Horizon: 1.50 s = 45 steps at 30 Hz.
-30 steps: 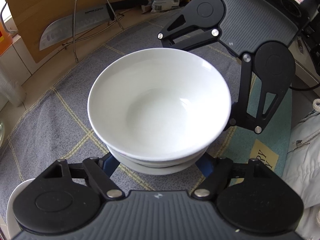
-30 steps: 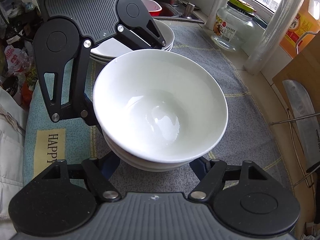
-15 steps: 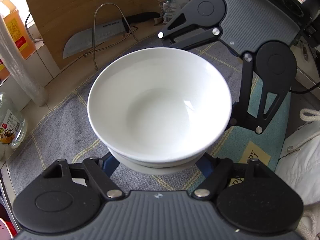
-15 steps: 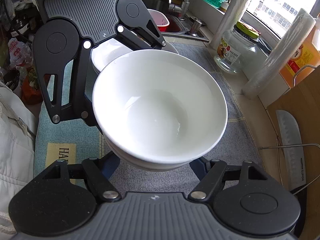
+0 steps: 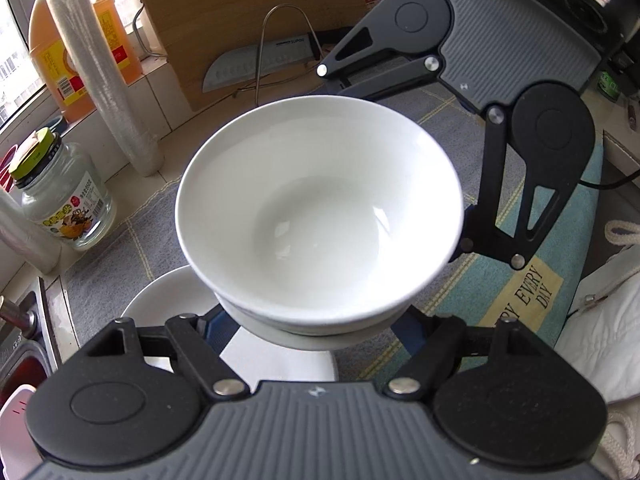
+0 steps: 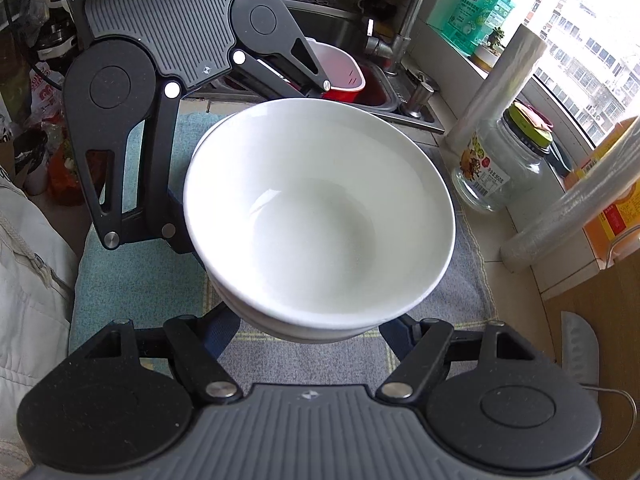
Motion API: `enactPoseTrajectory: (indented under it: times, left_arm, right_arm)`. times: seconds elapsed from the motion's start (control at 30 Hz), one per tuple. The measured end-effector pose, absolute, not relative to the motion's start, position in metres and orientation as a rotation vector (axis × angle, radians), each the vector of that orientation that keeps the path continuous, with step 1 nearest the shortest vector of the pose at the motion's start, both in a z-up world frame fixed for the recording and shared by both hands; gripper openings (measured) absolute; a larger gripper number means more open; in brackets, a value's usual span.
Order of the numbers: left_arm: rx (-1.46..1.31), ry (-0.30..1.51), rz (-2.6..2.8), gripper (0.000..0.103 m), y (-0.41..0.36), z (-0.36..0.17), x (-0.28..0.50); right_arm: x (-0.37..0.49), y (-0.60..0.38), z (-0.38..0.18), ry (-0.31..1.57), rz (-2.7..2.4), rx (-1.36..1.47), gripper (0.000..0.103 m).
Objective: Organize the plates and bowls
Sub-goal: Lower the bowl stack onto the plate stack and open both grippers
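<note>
We read "SUPOR" on the knife (image 5: 260,66) blade, "EVERY DAY" on the mat (image 5: 528,292) (first word cut off).

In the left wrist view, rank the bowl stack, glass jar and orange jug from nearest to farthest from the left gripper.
1. bowl stack: held at the left gripper, centre.
2. glass jar: left, on the counter edge.
3. orange jug: far left, by the window.

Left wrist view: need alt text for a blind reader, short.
A stack of white bowls fills the center, held from opposite sides by the left gripper and the right gripper, above a white plate on a grey mat. Behind stand a glass jar and a knife.
</note>
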<state>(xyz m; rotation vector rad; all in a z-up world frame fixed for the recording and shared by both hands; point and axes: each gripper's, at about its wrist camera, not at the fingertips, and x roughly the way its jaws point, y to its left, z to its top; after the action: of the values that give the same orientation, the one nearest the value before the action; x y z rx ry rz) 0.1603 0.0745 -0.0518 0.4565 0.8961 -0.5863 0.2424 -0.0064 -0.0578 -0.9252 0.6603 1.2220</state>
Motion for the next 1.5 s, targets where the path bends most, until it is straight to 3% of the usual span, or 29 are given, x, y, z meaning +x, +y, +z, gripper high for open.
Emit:
enactPoseTrajectory:
  times: [0.5,1.27,1.37,1.43,1.5]
  left_arm:
    - [0.431,0.92,-0.489,0.08,0.138,-0.065,0.158]
    - [0.389,0.931,-0.473,0.082,0.16,-0.085,0.171]
    - [0.362,0.892,-0.46,0.09,0.163,-0.086,0.17]
    - [0.374,0.857,-0.454,0.097,0.161,-0.083,0.167]
    - [0.39,0.845,-0.446,0.098,0.159,-0.082,0.165]
  right_arm:
    - [0.252,0.07,-0.075,0.646,1.279,-0.959,0.08]
    - [0.256,0.085,-0.091,0.675,1.258,-0.952,0.08]
    - [0.257,0.085,-0.091,0.672,1.253,-0.941,0.088]
    - [0.255,0.085,-0.091,0.649,1.238,-0.931,0.103]
    - [0.253,0.084,-0.09,0.652,1.231,-0.924,0.103]
